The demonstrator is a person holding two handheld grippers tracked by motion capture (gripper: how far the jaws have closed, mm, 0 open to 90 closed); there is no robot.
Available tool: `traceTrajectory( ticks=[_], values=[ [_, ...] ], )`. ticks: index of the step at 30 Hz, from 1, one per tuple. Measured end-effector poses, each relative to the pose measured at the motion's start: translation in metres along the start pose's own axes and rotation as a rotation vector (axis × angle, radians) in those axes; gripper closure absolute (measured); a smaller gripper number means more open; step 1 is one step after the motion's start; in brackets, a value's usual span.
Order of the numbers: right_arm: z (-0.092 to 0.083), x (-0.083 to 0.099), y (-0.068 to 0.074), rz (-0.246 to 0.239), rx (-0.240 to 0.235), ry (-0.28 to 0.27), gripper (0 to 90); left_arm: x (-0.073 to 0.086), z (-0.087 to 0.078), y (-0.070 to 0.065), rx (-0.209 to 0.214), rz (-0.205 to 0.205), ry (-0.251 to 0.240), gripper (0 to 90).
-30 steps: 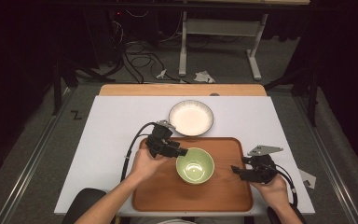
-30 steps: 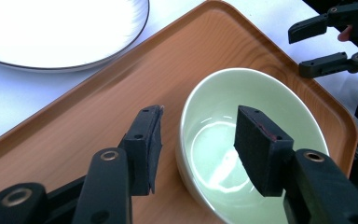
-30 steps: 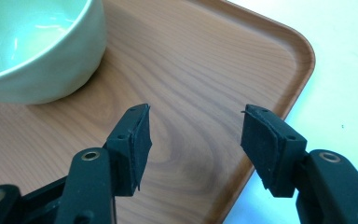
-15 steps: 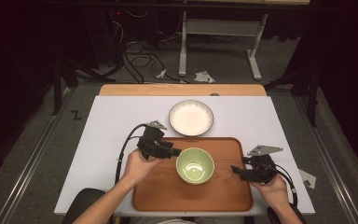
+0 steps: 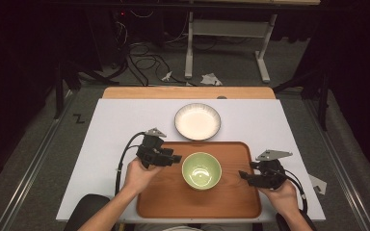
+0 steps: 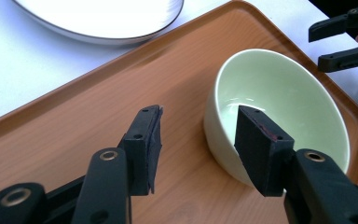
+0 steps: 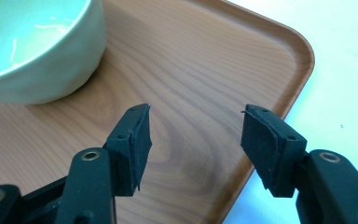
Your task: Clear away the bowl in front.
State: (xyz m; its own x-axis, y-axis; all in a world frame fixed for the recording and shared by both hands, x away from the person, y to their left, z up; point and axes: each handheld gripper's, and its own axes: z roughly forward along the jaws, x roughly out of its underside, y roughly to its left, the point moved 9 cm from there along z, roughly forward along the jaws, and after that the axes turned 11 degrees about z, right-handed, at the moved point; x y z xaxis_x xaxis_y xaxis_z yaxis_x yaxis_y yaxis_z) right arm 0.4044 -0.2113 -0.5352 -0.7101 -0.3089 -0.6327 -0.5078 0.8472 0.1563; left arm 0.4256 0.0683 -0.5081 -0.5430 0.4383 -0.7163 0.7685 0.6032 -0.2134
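Our left gripper (image 5: 176, 158) has backed off the pale green ceramic bowl (image 5: 202, 170); both grippers gape empty, bowl already mid-tray (image 5: 231, 202), white plate (image 5: 197, 121) beyond its far edge.

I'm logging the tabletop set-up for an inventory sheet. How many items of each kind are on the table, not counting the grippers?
Bowls: 2, the green bowl and the white bowl
Trays: 1, the wooden tray
Total: 3
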Motion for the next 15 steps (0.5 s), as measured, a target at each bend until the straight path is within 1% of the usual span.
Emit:
traceTrajectory(
  ticks=[3,6,9,11,15],
  values=[
    [0.000,0.000,0.000,0.000,0.001,0.000,42.8,0.003,0.001,0.003,-0.014,-0.006,0.000,50.7],
    [0.000,0.000,0.000,0.001,0.001,0.000,42.7,0.007,0.003,0.005,-0.035,0.001,0.008,50.7],
    [0.000,0.000,0.000,0.002,-0.001,-0.001,42.8,0.011,0.005,0.006,-0.043,-0.008,0.010,50.8],
    [0.000,0.000,0.000,0.001,0.001,-0.002,42.8,0.013,0.006,0.008,-0.065,-0.002,0.015,50.9],
    [0.000,0.000,0.000,0.001,0.000,-0.002,42.8,0.016,0.008,0.008,-0.081,0.003,0.021,50.7]
  ],
)
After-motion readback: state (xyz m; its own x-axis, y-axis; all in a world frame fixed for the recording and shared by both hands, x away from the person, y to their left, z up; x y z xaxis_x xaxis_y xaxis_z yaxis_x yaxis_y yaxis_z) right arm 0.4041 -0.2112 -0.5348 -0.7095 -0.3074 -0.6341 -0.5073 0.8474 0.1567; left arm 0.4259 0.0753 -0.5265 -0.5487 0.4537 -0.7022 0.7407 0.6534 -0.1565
